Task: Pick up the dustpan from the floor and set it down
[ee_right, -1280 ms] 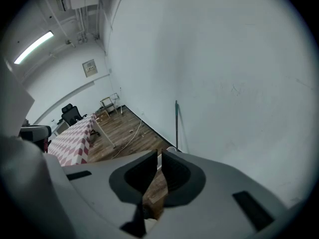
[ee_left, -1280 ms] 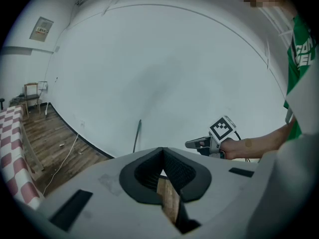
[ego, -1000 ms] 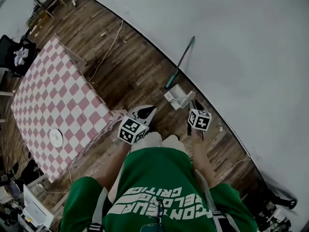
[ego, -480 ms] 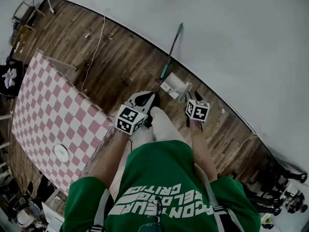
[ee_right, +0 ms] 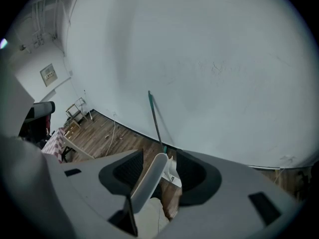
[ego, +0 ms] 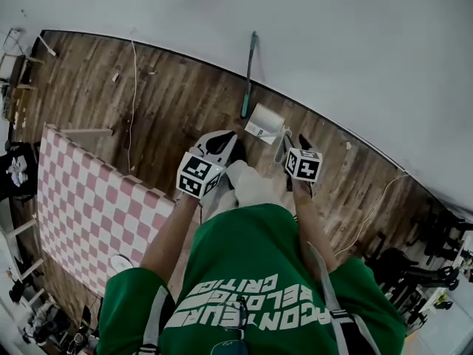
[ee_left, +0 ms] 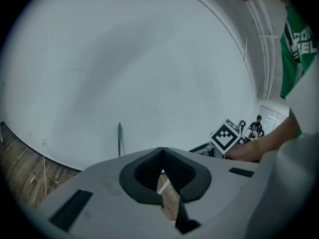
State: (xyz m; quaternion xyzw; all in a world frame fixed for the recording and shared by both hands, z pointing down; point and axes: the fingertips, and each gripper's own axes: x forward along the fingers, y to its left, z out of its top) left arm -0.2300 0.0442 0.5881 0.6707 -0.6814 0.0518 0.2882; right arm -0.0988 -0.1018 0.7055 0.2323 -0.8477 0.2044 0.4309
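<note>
Beside the wall point(ego: 355, 50), the dustpan point(ego: 264, 122) sits on the wooden floor point(ego: 170, 102), its upright handle point(ee_right: 149, 180) between the right gripper's point(ee_right: 160, 176) jaws, which have just been opening, apparently to release it, while the left gripper point(ee_left: 162, 176) hangs closed, empty.

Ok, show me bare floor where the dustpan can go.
Widest free patch: the floor between the table and the wall, left of the pole; only a thin cable crosses it. A narrower strip runs along the wall right of the dustpan. Crowded: around the dustpan and pole, and the dark gear at far right.
</note>
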